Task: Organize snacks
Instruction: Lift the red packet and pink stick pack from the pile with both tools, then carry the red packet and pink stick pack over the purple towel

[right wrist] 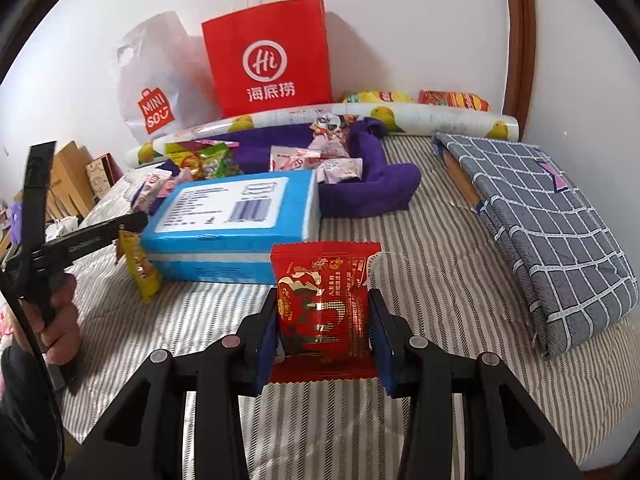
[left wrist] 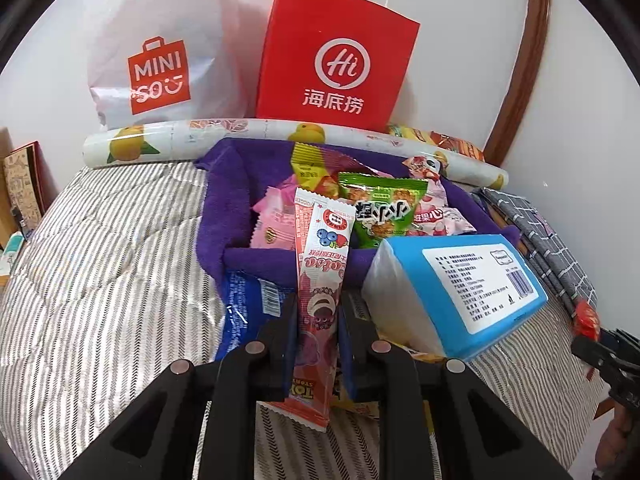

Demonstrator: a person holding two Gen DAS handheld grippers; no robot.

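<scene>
My left gripper (left wrist: pixel 318 314) is shut on a long pink stick packet (left wrist: pixel 320 264), held upright in front of the purple fabric basket (left wrist: pixel 224 216). Several snack packets lie in the basket, a green one (left wrist: pixel 380 212) among them. My right gripper (right wrist: pixel 323 308) is shut on a red square snack packet (right wrist: pixel 324 292) above the striped bed cover, short of the basket (right wrist: pixel 384 184). At the right edge of the left wrist view the right gripper (left wrist: pixel 600 350) shows with that red packet (left wrist: pixel 586 316). A hand (right wrist: pixel 56 320) holds the left gripper (right wrist: pixel 134 220) at the left of the right wrist view.
A blue tissue pack (left wrist: pixel 460 280) leans at the basket's front, with a yellow packet (right wrist: pixel 140 272) beside it. A red paper bag (right wrist: pixel 272 60), a white plastic bag (left wrist: pixel 160 52) and an orange-print roll (left wrist: pixel 240 132) line the wall. Folded grey checked cloth (right wrist: pixel 540 216) lies right.
</scene>
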